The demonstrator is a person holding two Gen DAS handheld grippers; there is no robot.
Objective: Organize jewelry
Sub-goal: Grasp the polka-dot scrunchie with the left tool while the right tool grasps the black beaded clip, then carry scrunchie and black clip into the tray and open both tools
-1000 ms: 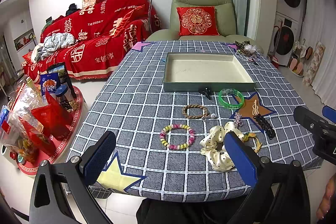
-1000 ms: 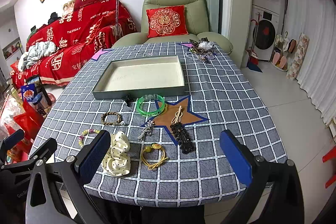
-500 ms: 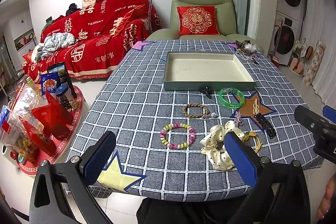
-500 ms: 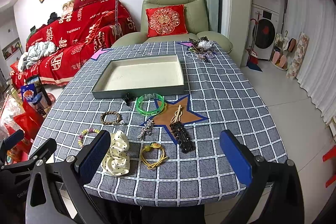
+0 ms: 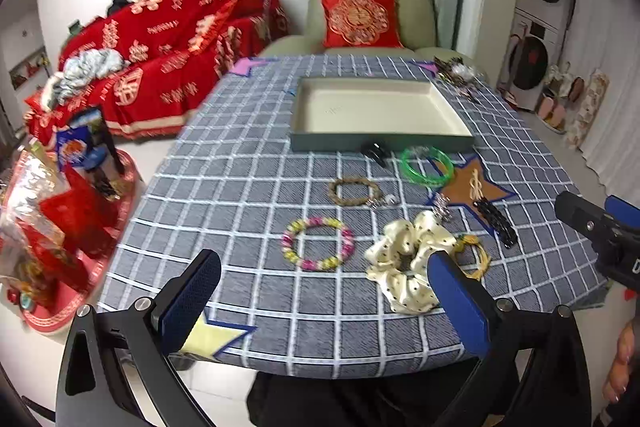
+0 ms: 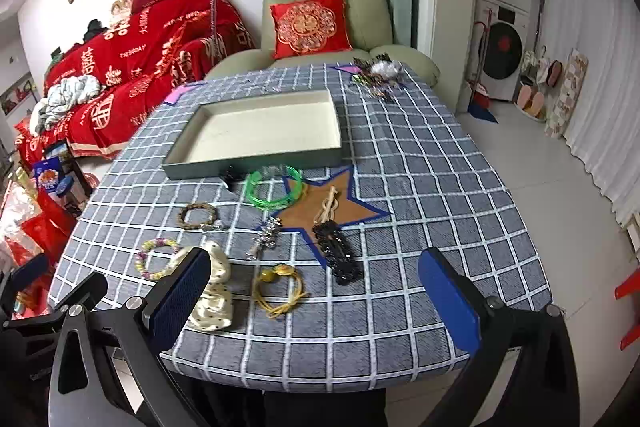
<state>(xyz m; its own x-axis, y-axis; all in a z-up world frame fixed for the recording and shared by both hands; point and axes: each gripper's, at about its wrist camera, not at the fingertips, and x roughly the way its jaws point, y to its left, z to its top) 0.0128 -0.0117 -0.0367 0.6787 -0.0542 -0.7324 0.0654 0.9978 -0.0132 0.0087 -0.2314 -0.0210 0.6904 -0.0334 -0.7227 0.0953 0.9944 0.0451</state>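
An empty grey tray [image 5: 380, 141] [image 6: 256, 165] stands mid-table. In front of it lie a green bangle [image 5: 426, 165] [image 6: 273, 187], a brown bead bracelet [image 5: 354, 191] [image 6: 199, 215], a pastel bead bracelet [image 5: 317, 243] [image 6: 157, 258], a cream dotted scrunchie [image 5: 406, 259] [image 6: 214, 291], a yellow cord tie [image 6: 279, 289], a black hair clip [image 5: 495, 217] [image 6: 337, 257], a silver piece [image 6: 266, 237] and a small black claw clip [image 5: 374, 150]. My left gripper [image 5: 324, 303] is open and empty above the near table edge. My right gripper [image 6: 316, 301] is open and empty there too.
A heap of more jewelry [image 6: 376, 75] lies at the table's far right corner. A brown star patch [image 6: 332, 205] marks the cloth. A green armchair [image 6: 324, 11] stands behind the table, a red sofa [image 5: 160, 39] and a snack tray [image 5: 48, 227] to the left.
Both grippers have moved a little forward and lower toward the table. Nothing on the table has moved.
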